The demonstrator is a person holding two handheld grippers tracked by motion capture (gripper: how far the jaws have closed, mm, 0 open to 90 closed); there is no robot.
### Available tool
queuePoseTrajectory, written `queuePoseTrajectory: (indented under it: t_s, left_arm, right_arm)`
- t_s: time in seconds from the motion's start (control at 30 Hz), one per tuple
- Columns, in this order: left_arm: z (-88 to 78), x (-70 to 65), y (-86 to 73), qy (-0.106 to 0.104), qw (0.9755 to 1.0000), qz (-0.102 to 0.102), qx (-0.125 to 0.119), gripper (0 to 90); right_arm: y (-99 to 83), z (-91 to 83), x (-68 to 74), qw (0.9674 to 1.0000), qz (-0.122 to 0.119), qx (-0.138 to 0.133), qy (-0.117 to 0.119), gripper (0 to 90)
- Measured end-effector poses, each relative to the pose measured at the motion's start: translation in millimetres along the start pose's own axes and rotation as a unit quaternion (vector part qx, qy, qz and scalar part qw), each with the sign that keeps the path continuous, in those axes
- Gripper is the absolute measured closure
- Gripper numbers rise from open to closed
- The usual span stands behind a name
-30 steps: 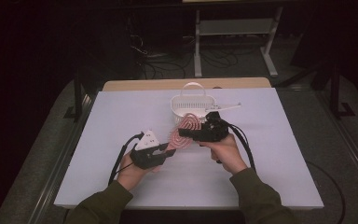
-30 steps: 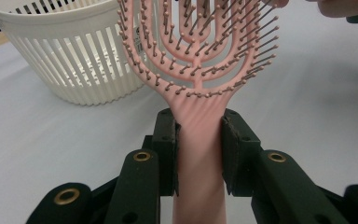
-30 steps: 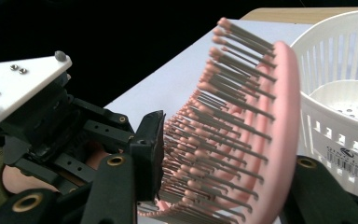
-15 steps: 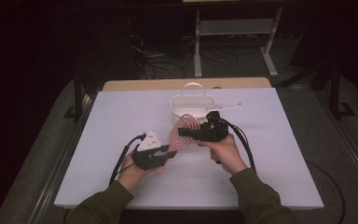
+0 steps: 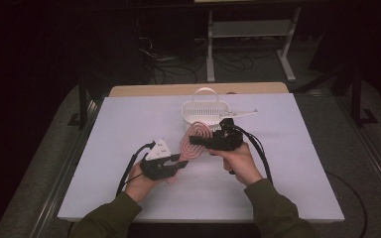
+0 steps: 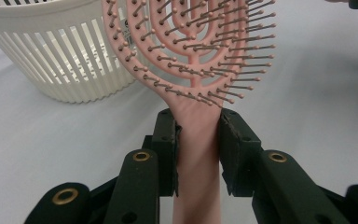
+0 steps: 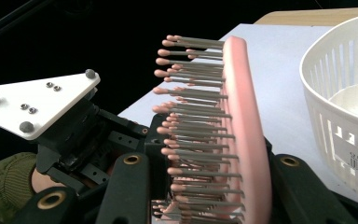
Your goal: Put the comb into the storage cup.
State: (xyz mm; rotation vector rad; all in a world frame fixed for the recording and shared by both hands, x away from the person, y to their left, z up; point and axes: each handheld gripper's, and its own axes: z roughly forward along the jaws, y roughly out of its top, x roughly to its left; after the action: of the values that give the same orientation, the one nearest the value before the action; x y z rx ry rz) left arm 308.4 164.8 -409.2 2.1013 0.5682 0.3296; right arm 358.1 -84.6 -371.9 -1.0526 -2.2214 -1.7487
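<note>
Pink hairbrush (image 6: 200, 70), white slatted basket (image 6: 65, 60), pale lilac table (image 5: 129, 129).

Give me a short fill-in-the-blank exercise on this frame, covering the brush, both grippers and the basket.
1. The left gripper clamps the pink hairbrush by its ____.
2. The right gripper is shut on the brush's ____, across bristles and back.
3. The slatted basket behind the brush is ____ in colour.
4. The brush is held by ____ grippers at once.

Missing words: handle; head; white; two

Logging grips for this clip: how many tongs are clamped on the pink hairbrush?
2: the left tongs clamp the pink plastic vented hairbrush by its handle; the right tongs clamp its bristled head, beside the white slotted plastic basket.
</note>
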Motion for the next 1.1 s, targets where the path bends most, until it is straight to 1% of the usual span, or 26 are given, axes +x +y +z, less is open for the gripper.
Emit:
queuePoseTrajectory:
  t_s: [0.27,0.33,0.57,0.67,0.8,0.87,1.1]
  left_arm:
    - [-0.3,0.9,0.1,-0.009,0.9999,-0.003,-0.004,60.2]
    - [0.3,1.2,-0.2,-0.013,0.9999,-0.006,-0.003,56.2]
    - [0.7,3.1,-0.6,-0.025,0.9996,-0.012,0.002,47.1]
    - [-1.5,5.2,-0.7,-0.03,0.9994,-0.014,0.001,43.0]
    - [-5.0,10.1,-2.0,-0.034,0.9992,-0.023,-0.001,37.1]
    - [-6.2,12.8,-3.1,-0.038,0.999,-0.025,0.001,34.1]
    - [-6.9,16.1,-7.2,-0.049,0.9984,-0.016,0.023,21.8]
  right_arm:
    - [0.4,-2.4,-1.3,1.0,0.002,-0.006,-0.004,62.8]
    - [0.5,-3.4,-1.9,0.9999,0.003,-0.008,-0.005,62.8]
    - [1.3,-6.8,-3.3,0.9998,0.003,-0.015,-0.009,62.8]
    - [2.1,-9.2,-3.9,0.9998,0.004,-0.019,-0.01,62.9]
    - [3.2,-13.1,-5.3,0.9996,0.006,-0.025,-0.013,62.8]
    - [3.9,-15.0,-6.1,0.9995,0.006,-0.029,-0.013,62.9]
    - [4.9,-20.6,-8.0,0.9992,0.009,-0.036,-0.018,62.9]
